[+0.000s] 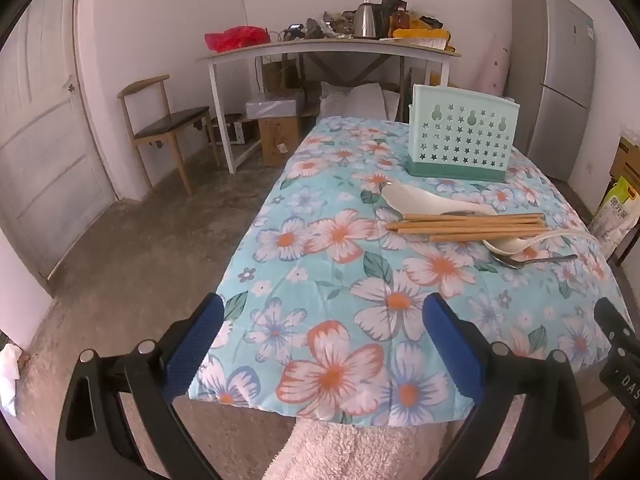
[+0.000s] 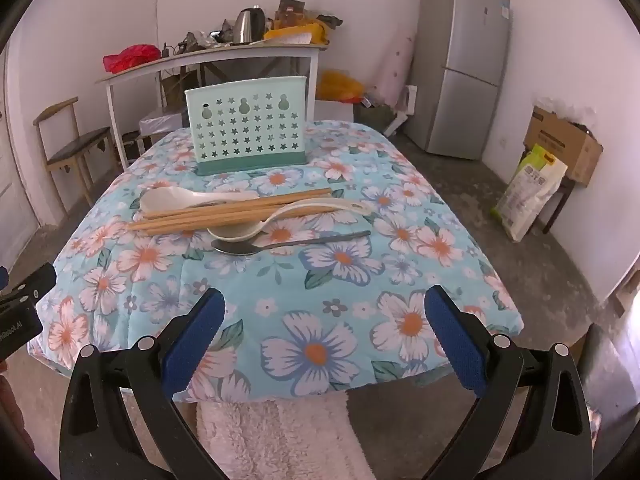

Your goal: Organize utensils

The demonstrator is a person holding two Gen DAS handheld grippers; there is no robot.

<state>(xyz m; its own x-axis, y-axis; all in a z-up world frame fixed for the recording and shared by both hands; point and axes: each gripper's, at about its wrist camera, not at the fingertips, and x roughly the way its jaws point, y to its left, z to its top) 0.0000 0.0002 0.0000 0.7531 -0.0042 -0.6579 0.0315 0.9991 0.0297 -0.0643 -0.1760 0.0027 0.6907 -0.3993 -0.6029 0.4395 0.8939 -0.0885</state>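
Observation:
A mint-green utensil holder [image 2: 246, 130] with star holes stands at the far end of the flowered table [image 2: 340, 300]; it also shows in the left wrist view [image 1: 460, 138]. In front of it lie several wooden chopsticks [image 2: 236, 212], two white spoons [image 2: 176, 198] [image 2: 288, 216] and a metal spoon [image 2: 280, 244]. In the left wrist view the chopsticks [image 1: 468, 226], a white spoon [image 1: 424, 200] and the metal spoon [image 1: 532, 261] lie to the right. My left gripper [image 1: 324, 344] is open and empty over the near table edge. My right gripper [image 2: 324, 340] is open and empty, short of the utensils.
A wooden chair [image 1: 164, 128] and a cluttered white side table [image 1: 320, 46] stand at the back. A grey fridge [image 2: 460, 64], a cardboard box [image 2: 560, 140] and a bag [image 2: 528, 192] are on the right. A pink fleece cloth [image 2: 280, 440] lies below the grippers.

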